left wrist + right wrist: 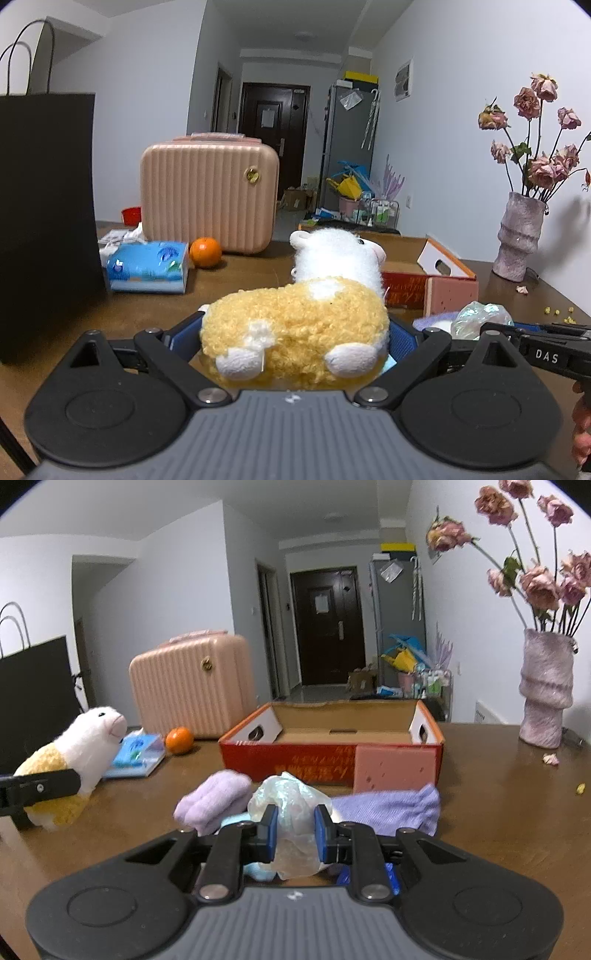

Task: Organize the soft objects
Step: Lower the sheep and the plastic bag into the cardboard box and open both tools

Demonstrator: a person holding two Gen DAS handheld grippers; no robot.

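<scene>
1. On the brown table (240, 280), seen from the left wrist cam: the left gripper (295, 339) has its blue pads pressed into both sides of a yellow and white plush sheep (295, 332), so it's clamped on the toy's fuzzy yellow body. The white head faces away toward the open cardboard box (436, 284).
2. Further back in the same view there's a pink ribbed case (208, 192), with an orange (205, 252) just in front of it and a blue tissue pack (147, 266) beside that. A black paper bag (44, 221) fills the left edge, and a vase of dried roses (519, 240) stands by the right wall.
3. Over on the right wrist cam, the right gripper (295, 830) is squeezed narrow on a crinkly translucent plastic bag (291, 812), pinched between the two blue pads.
4. Right behind the bag sit a rolled lavender sock (214, 801) on the left and a flat purple sock (391, 808) on the right, both touching it, or nearly.
5. The red-sided box (332, 753) is just beyond those, top open and inside looking bare.
6. The sheep shows up at far left here too, held in the other gripper.
</scene>
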